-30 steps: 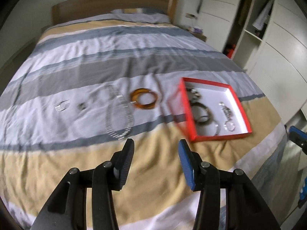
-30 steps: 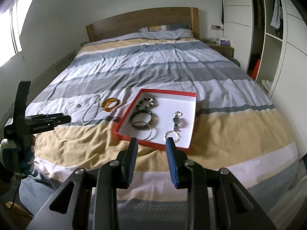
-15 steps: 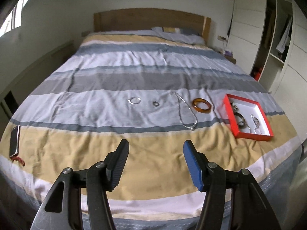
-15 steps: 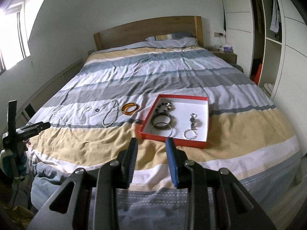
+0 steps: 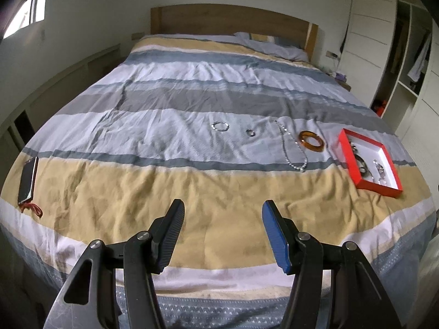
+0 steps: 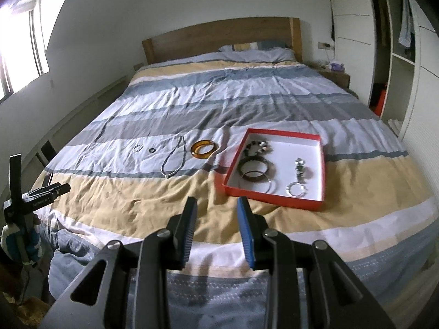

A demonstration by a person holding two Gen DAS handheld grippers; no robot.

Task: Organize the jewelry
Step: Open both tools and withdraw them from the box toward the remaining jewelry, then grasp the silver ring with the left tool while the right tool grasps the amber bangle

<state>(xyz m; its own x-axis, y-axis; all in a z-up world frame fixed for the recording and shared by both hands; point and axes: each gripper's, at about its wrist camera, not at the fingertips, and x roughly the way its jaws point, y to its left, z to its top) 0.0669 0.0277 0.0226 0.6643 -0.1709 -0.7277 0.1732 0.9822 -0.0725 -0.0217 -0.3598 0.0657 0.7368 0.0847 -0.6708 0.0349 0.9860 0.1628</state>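
Observation:
A red box (image 5: 349, 156) (image 6: 274, 198) with a white inside lies on the striped bed and holds several bracelets and rings. Left of it on the duvet lie an amber bangle (image 5: 311, 141) (image 6: 204, 149), a bead necklace (image 5: 293, 152) (image 6: 172, 161), a small ring (image 5: 250, 133) (image 6: 151, 150) and a thin silver bracelet (image 5: 220, 126) (image 6: 138, 147). My left gripper (image 5: 221, 219) is open and empty above the foot of the bed. My right gripper (image 6: 216, 213) is open and empty, just in front of the box. The left gripper also shows at the left edge of the right wrist view (image 6: 41, 192).
A dark phone with a red strap (image 5: 27, 176) lies at the bed's left edge. A wooden headboard (image 6: 219, 38) and pillows are at the far end. White wardrobes (image 6: 397, 54) stand at the right, a nightstand (image 6: 334, 75) beside the bed.
Both grippers have drawn back from the jewelry toward the foot of the bed. The left view has swung left, so the box now sits at its far right. Both stay open.

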